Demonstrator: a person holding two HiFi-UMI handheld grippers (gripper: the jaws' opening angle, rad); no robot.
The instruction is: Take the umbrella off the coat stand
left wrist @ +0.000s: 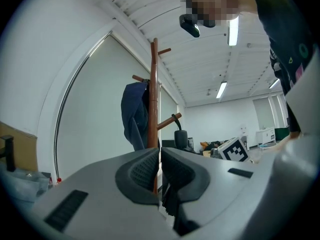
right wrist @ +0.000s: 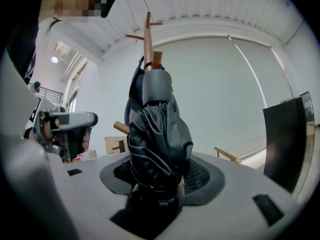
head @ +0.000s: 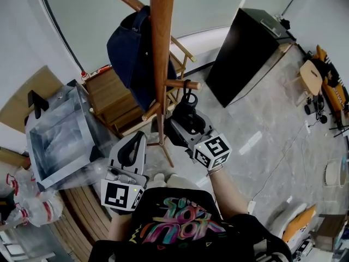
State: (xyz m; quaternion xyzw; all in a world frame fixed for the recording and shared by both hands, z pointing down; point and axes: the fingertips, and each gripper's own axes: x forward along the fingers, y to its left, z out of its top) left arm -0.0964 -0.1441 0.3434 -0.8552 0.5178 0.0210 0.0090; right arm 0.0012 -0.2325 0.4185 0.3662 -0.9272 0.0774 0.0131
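Right by the coat stand [head: 162, 48], my right gripper [right wrist: 156, 181] is clamped on the folded black umbrella [right wrist: 159, 134]. I'm holding it upright because its strap [head: 187, 86] is looped over a peg [head: 175, 84] and has to lift off. My left gripper [left wrist: 159, 171] is pinched together, empty, parked low out of the way.

You are working in bright, even white light in all three views. In the left gripper view the long white ceiling strip lights [left wrist: 233, 30] glare at one o'clock. In the right gripper view the pale window blind [right wrist: 225, 94] glows softly at two o'clock, and the folded black fabric umbrella [right wrist: 159, 134] at six o'clock carries a faint sheen on its folds. Both gripper views are round fisheye discs with black corners, and straight lines bow near the rims. In the head view, shadows on the pale marbled floor [head: 262, 130] at three o'clock are soft.
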